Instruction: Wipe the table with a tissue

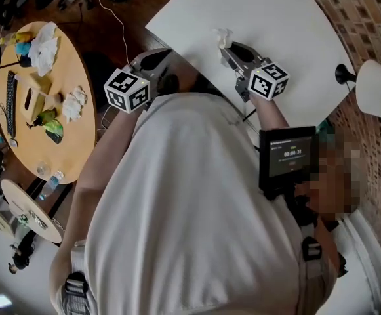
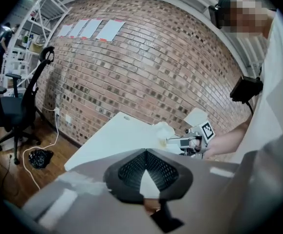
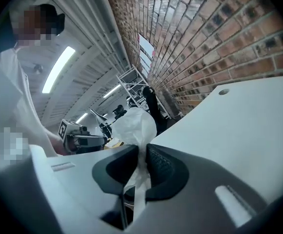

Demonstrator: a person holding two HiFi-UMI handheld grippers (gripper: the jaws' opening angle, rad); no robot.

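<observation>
Over the big white table (image 1: pixel 295 25), the right gripper (image 3: pixel 142 156) squeezes tight on a tissue (image 3: pixel 134 125). The tissue puffs out past its tips and does not touch the top. It is thin, so I think a hard rub could rip it or tug it out. The left gripper (image 2: pixel 145 152) is pinched closed on nothing. I count two tables, one white and one round wooden table (image 1: pixel 72 149), two grippers, one held tissue, and two crumpled white wads (image 1: pixel 75 104) on the wooden one.

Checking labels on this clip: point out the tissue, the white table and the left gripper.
tissue (image 3: pixel 134 123): right gripper view, crumpled bunch above the jaws.
white table (image 1: pixel 275 18): head view, bare top.
left gripper (image 2: pixel 146 151): left gripper view, where its jaw tips meet.
</observation>
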